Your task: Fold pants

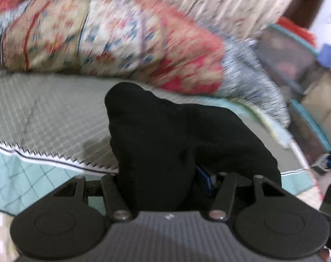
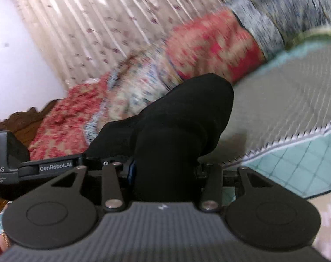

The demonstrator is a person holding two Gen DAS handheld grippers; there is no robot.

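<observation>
The black pants (image 1: pixel 176 135) are bunched over my left gripper (image 1: pixel 165 179), which is shut on the cloth; its fingers are hidden under the fabric. In the right wrist view the same black pants (image 2: pixel 178 126) drape over my right gripper (image 2: pixel 163 174), which is shut on them too. Both hold the pants lifted above the grey checked bed sheet (image 1: pixel 45 118), which also shows in the right wrist view (image 2: pixel 281 109). The left gripper's body (image 2: pixel 10 161) shows at the left edge of the right wrist view.
A rolled patterned red and cream quilt (image 1: pixel 121 37) lies along the far side of the bed, also in the right wrist view (image 2: pixel 209 43). A striped curtain (image 2: pixel 89 21) hangs behind. Shelves with boxes (image 1: pixel 307 76) stand at the right. A teal checked border (image 1: pixel 23 174) edges the sheet.
</observation>
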